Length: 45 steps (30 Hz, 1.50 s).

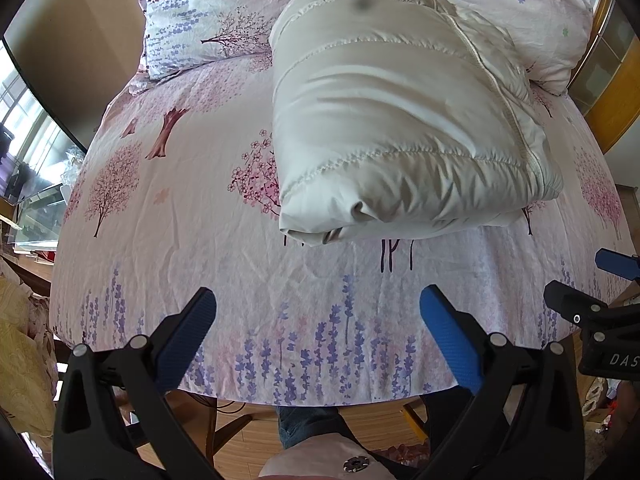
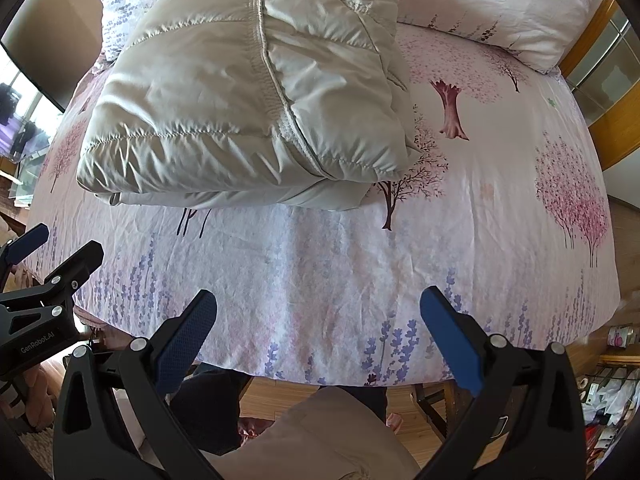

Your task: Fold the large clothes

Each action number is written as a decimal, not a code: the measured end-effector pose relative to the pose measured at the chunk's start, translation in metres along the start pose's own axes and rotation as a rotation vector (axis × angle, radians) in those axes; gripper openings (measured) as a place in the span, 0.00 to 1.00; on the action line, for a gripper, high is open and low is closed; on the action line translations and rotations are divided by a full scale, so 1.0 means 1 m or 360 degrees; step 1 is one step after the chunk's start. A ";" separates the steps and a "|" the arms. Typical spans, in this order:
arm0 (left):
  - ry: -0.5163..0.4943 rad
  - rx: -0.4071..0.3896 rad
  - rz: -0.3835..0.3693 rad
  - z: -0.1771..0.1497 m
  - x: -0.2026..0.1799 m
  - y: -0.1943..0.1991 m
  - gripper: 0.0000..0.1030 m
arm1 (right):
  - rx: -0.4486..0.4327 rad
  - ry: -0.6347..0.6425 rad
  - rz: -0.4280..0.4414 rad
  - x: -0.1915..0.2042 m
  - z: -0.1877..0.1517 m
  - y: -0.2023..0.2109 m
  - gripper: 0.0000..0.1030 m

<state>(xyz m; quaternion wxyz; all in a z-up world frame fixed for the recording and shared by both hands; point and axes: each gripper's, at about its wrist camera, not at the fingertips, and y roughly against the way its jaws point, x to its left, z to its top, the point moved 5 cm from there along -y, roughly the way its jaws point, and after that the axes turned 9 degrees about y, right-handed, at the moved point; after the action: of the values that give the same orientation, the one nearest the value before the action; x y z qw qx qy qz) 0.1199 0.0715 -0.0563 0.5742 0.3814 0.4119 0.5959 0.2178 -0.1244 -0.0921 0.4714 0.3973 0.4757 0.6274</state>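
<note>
The jacket (image 1: 392,120) lies folded in a thick bundle on the sheet (image 1: 200,240), well back from the near edge, touched by neither tool. The left gripper (image 1: 318,316) and right gripper (image 2: 318,316) both hang wide and empty above that edge. Risk, in my judgement: the puffy, slick fabric may spring open or slide if left unpressed, undoing the fold.

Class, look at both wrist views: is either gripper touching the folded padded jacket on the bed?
Apart. In both wrist views, the left gripper and right gripper are open, with bare floral bedsheet between their fingers and the folded jacket.
</note>
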 end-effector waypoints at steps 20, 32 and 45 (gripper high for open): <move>0.0004 0.0000 0.0001 0.000 0.000 0.000 0.98 | -0.0001 -0.0006 -0.0001 0.000 0.000 0.000 0.99; 0.0006 0.0002 0.0001 0.001 -0.002 0.000 0.98 | 0.0002 -0.0007 -0.0001 -0.001 0.002 -0.001 0.99; -0.0001 0.0003 0.0000 0.001 -0.005 -0.001 0.98 | 0.0003 -0.0012 -0.0002 0.000 0.002 -0.002 0.99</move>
<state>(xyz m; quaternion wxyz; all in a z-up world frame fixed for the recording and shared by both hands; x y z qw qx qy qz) 0.1217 0.0663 -0.0568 0.5740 0.3822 0.4122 0.5955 0.2203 -0.1233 -0.0934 0.4731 0.4000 0.4747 0.6251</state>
